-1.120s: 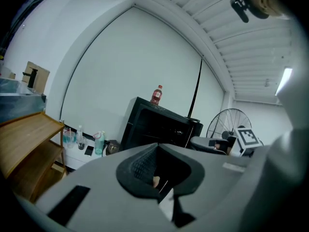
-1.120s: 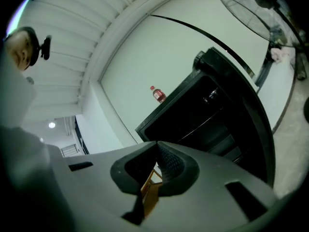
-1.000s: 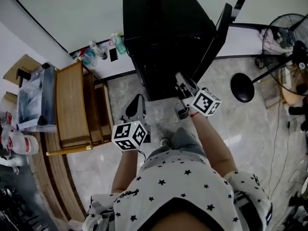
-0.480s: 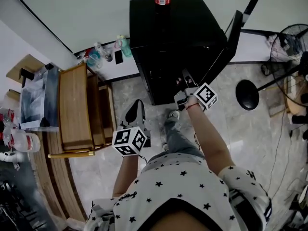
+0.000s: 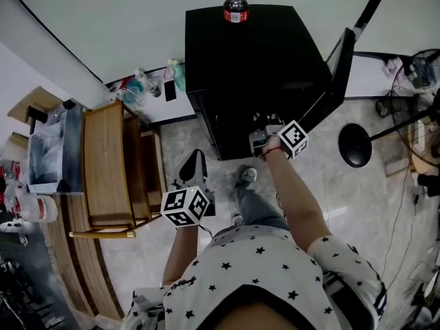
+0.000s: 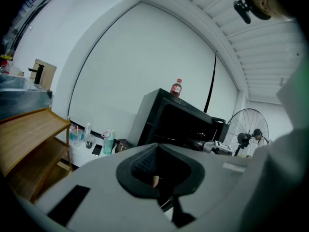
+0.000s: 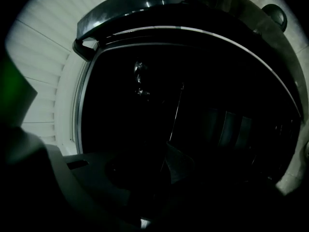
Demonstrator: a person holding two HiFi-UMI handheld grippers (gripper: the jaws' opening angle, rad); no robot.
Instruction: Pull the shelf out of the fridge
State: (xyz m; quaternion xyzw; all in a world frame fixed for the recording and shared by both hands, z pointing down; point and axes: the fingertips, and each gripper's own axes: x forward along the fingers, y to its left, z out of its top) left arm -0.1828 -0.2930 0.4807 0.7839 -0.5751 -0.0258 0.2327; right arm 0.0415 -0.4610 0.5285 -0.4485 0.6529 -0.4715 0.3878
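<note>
centrally, head view: black fridge stands against a pale wall w/ its door swung open to the right; a cola bottle stands upright on the fridge top, near the back edge. right gripper is at the open front of the fridge, low down, tips pointing into the dark cavity; its marker cube sits just outside. right gripper view is filled by the fridge opening and is nearly black: pale frame edge at left, faint upright bars at right, one thin bright line near centre. jaw gap too dark to read there, and too small in head view, so its state can't be told. shelf: inside the dark cavity, not made out in any view. left gripper hangs well apart from the fridge, over the tiled floor, beside a wooden rack. left gripper view: jaws drawn together, nothing between them; they aim toward the fridge front from a distance. misc.: small bottles along the wall base left of the fridge; fan base on the floor right of the door.
</note>
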